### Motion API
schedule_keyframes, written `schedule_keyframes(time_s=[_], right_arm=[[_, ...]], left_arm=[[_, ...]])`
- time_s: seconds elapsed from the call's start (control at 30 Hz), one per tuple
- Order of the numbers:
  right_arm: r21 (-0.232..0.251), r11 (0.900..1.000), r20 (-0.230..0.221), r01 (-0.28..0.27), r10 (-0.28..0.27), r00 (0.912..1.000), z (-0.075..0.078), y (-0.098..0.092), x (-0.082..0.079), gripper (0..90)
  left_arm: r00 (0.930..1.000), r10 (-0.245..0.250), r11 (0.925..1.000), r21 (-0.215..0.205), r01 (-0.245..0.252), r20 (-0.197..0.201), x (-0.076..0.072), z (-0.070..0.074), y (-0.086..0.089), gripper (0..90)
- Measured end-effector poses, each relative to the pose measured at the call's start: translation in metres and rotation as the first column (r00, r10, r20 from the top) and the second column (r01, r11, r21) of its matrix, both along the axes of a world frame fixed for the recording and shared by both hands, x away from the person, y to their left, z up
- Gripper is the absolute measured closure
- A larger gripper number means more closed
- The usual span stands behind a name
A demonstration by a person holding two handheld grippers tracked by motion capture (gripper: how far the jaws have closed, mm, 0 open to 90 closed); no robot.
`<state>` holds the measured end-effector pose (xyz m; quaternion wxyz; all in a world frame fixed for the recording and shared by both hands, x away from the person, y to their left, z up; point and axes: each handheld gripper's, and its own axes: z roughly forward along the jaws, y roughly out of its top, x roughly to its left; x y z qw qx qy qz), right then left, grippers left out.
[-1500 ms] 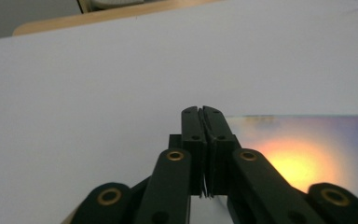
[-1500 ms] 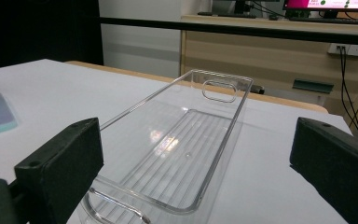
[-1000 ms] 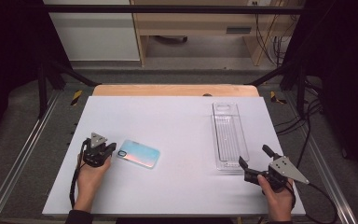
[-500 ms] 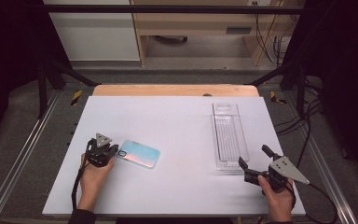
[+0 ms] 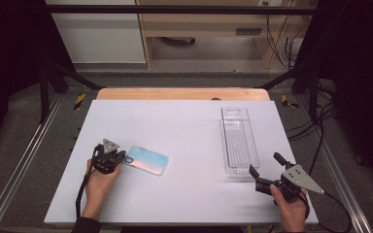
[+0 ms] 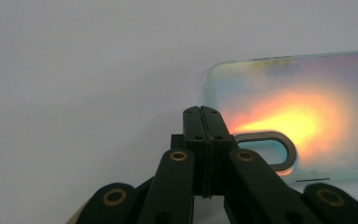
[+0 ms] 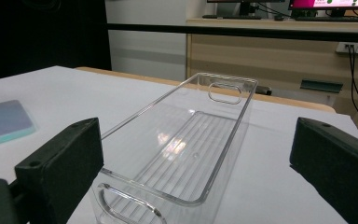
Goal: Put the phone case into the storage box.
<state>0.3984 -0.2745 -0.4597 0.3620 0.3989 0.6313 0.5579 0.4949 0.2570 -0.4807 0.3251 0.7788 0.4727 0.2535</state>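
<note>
On the white table (image 5: pixel 189 131), seen from the high view, two things are laid out: one phone case (image 5: pixel 146 159) with an iridescent back at the left, and one clear plastic tray (image 5: pixel 238 141) at the right, well apart from it. Two grippers are counted, one in each hand. The left gripper (image 5: pixel 119 159) is held at the near left end of the phone case, and the right gripper (image 5: pixel 264 169) is held at the near end of the tray.

From the left gripper view, what the high view leaves too small is made plain: the two black jaws are pressed flat together with nothing between them, and their tips are set against the corner of the phone case (image 6: pixel 298 112), beside its oval camera cutout (image 6: pixel 265 149). An orange-to-blue sheen across the case is also seen there.

From the right gripper view, the jaws are shown standing wide apart, with the tray (image 7: pixel 186 140) lying between and beyond them, untouched by the pads. The tray's ribbed floor and two oval handle slots, one at each end, are revealed, and nothing is seen inside it. An edge of the phone case (image 7: pixel 4 122) is caught at the left.
</note>
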Motion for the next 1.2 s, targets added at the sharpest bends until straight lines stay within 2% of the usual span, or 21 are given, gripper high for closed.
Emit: schedule_keyframes(time_s=[0.3, 0.6, 0.73, 1.2], right_arm=[[0.0, 1.0, -0.003, -0.009, 0.009, 1.0, 0.0, 0.001, 0.0, 3.1], [0.001, 1.0, -0.002, -0.008, 0.008, 1.0, 0.001, 0.0, -0.001, 3.1], [-0.001, 1.0, -0.002, -0.009, 0.009, 1.0, 0.001, 0.0, -0.001, 3.1], [0.001, 1.0, -0.003, -0.012, 0.012, 0.9999, 0.001, 0.001, 0.0, 3.0]], left_arm=[[0.9988, -0.049, 0.9977, 0.046, 0.049, -0.009, -0.003, 0.0, -0.019, 90.0], [0.9957, -0.092, 0.9941, 0.058, 0.092, -0.009, -0.006, 0.001, -0.035, 90.0], [0.9932, -0.116, 0.9896, 0.085, 0.116, -0.004, -0.008, 0.001, -0.045, 90.0], [0.9821, -0.188, 0.9756, 0.116, 0.187, 0.002, -0.015, 0.002, -0.074, 90.0]])
